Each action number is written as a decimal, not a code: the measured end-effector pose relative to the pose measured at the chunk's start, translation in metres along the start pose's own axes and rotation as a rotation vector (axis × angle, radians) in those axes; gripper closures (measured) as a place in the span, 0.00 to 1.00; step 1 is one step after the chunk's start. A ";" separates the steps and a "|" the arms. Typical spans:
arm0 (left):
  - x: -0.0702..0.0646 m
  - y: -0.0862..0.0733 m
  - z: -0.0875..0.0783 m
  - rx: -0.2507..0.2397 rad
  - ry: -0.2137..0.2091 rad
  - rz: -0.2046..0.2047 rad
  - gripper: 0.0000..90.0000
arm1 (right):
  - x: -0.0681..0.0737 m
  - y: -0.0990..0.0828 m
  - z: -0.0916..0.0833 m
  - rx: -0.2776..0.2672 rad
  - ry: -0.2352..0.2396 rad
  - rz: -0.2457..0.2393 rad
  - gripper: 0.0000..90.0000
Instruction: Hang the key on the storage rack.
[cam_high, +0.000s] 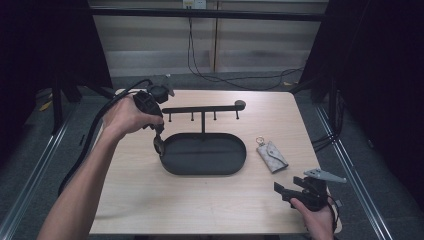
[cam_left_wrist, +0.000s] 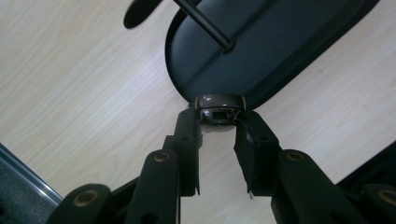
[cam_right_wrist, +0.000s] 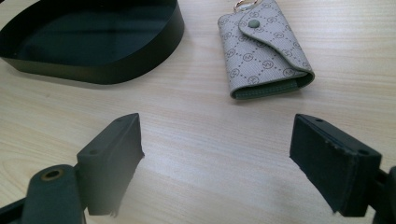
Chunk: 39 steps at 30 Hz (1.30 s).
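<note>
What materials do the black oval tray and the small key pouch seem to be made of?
The black oval tray looks like thin metal with a matte dark coating: its wall is thin, stiff and gives a soft sheen. The key pouch looks like coated canvas or faux leather, beige with a printed monogram pattern, a stitched flap and a snap button.

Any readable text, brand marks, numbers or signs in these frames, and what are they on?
Key pouch: a repeated monogram pattern covers the fabric, too small and blurred to read as letters.
Small brown object held in the left gripper: no legible marking.
Black tray, its hook stand and the table: no text, number or sign.
Nothing in these frames reads as a word.
</note>
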<state>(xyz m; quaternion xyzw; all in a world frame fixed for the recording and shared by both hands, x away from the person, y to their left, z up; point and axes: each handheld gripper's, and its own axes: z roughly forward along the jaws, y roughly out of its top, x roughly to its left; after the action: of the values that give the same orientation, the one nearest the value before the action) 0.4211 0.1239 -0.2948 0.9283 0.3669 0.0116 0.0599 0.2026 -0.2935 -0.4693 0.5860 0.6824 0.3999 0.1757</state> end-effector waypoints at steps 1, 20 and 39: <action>0.000 0.000 0.000 0.000 0.000 0.000 0.79 | 0.000 0.000 0.000 0.000 0.000 0.000 0.19; -0.002 0.021 0.012 0.007 0.010 -0.020 0.79 | 0.001 0.000 0.000 0.001 0.019 -0.012 0.19; 0.002 0.036 0.016 -0.007 0.007 -0.102 0.78 | 0.002 0.001 0.001 0.012 0.033 -0.017 0.19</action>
<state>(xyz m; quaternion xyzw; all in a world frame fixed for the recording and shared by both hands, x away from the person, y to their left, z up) 0.4481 0.0976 -0.3063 0.9081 0.4139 0.0133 0.0625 0.2035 -0.2915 -0.4692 0.5744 0.6926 0.4042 0.1644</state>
